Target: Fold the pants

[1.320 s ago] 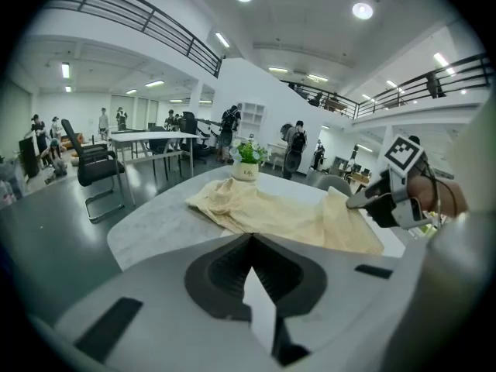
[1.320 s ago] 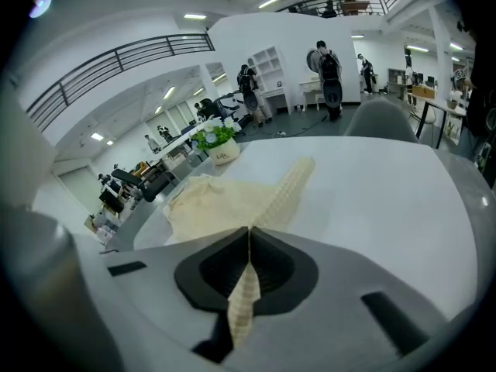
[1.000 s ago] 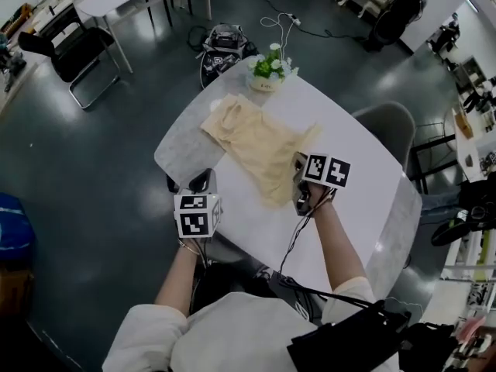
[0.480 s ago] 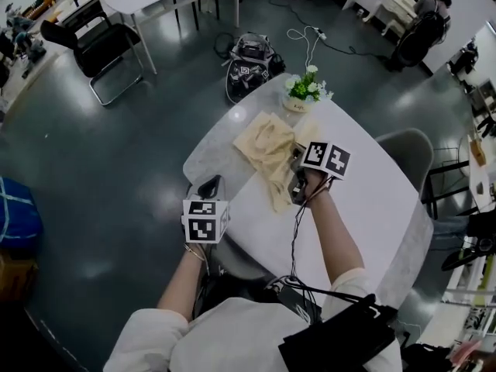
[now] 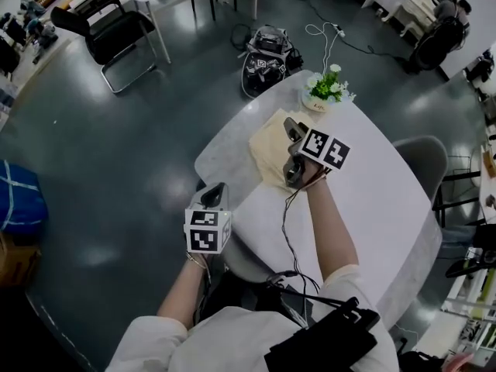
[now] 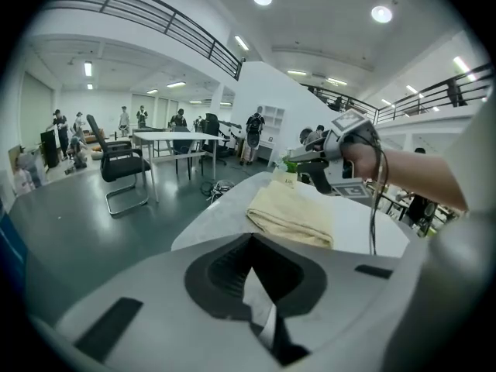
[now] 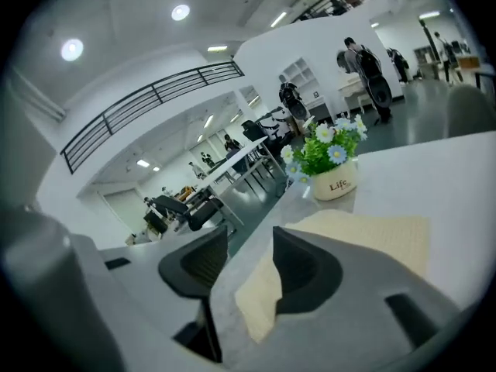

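Cream pants [image 5: 271, 149] lie folded on the white worktop [image 5: 372, 200], near the flower pot [image 5: 325, 99]. The right tongs [image 5: 289, 150] hover over the cloth; their jaws have just been opening and stand apart, the fabric below the gap and unpinched. The left tongs [image 5: 215, 192] hang by the worktop's edge, clenched on nothing.

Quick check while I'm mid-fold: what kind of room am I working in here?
Probably an open-plan office or lab hall: white work tables with black office chairs, a railed mezzanine overhead, and people standing about in the background.
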Motion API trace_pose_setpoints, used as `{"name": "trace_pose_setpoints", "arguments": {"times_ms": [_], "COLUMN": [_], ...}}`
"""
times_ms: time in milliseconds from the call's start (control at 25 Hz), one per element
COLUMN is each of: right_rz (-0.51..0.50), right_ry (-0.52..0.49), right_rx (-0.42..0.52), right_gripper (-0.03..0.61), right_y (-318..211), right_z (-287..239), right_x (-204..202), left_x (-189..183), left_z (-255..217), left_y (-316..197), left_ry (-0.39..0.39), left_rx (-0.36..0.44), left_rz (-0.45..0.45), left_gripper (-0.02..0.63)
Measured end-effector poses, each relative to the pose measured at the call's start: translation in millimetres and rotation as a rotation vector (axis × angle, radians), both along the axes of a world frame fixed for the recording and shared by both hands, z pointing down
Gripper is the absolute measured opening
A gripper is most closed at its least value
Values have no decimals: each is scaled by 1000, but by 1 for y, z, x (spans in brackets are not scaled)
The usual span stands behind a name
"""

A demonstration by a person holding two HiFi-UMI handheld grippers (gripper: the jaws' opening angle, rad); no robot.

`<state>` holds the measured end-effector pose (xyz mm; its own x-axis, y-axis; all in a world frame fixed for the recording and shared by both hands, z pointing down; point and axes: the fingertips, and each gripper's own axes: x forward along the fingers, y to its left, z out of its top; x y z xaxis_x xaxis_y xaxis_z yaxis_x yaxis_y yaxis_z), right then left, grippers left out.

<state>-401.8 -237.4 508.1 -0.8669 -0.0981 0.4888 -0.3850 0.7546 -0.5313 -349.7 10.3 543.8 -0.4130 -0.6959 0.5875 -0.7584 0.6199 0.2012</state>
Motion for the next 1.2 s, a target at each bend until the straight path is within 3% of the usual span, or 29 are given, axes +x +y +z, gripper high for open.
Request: {"name": "trace_pose_setpoints", "arguments": {"times_ms": [280, 640, 920, 1200], "right_rz": [13, 47, 94, 100], "right_ry": [99, 101, 71, 40], "right_rx": [161, 333, 391, 403], "right_gripper": [97, 28, -6, -6], "right_y": [-10, -12, -3, 17], "right_z": [1, -47, -77, -91], "right_x": [62, 167, 258, 316], "left_x": [27, 86, 134, 158], "left_z": [-10, -55, -87, -106], "left_y": [-14, -42, -59, -65], "left_ry": [-17, -96, -149, -217], "left_rx": [30, 92, 110, 110], "left_rz": [23, 74, 84, 59], "left_gripper": [2, 2, 2, 2]}}
